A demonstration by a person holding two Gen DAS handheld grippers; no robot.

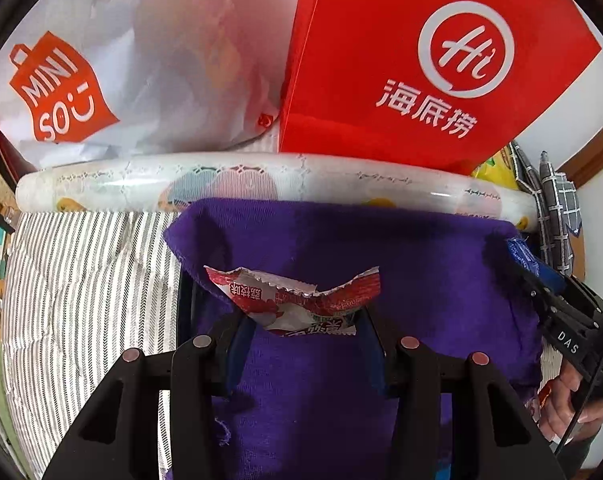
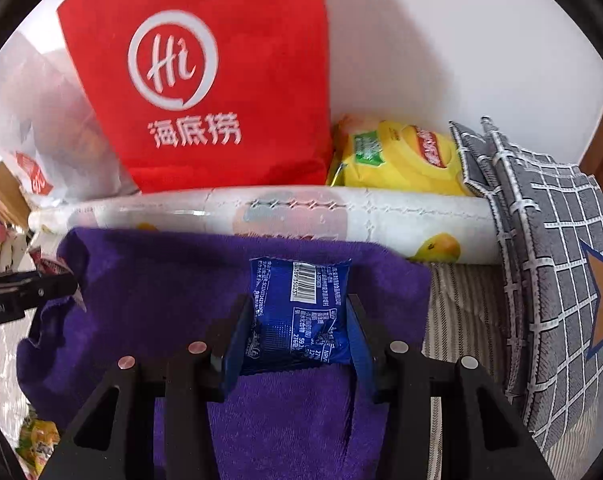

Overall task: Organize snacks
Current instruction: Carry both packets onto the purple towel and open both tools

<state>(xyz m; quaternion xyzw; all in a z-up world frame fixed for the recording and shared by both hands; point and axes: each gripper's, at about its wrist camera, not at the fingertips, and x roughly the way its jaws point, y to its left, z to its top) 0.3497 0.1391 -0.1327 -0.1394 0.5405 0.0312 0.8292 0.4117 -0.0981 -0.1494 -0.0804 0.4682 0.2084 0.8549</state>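
Note:
My left gripper [image 1: 301, 320] is shut on a red and white snack packet [image 1: 297, 300], held over a purple towel [image 1: 401, 264]. My right gripper [image 2: 297, 320] is shut on a blue snack packet [image 2: 301, 312] with a barcode, over the same purple towel [image 2: 149, 280]. The right gripper also shows at the right edge of the left wrist view [image 1: 541, 284], blue packet in its tip. The left gripper shows at the left edge of the right wrist view [image 2: 57, 280] with the red packet.
A rolled patterned sheet [image 1: 261, 180] lies behind the towel. A red paper bag [image 1: 421, 60] and a white Miniso bag [image 1: 101, 80] stand behind it. A yellow snack bag [image 2: 397, 156] and a grey checked cushion [image 2: 549, 248] sit at the right. Striped bedding [image 1: 81, 300] lies underneath.

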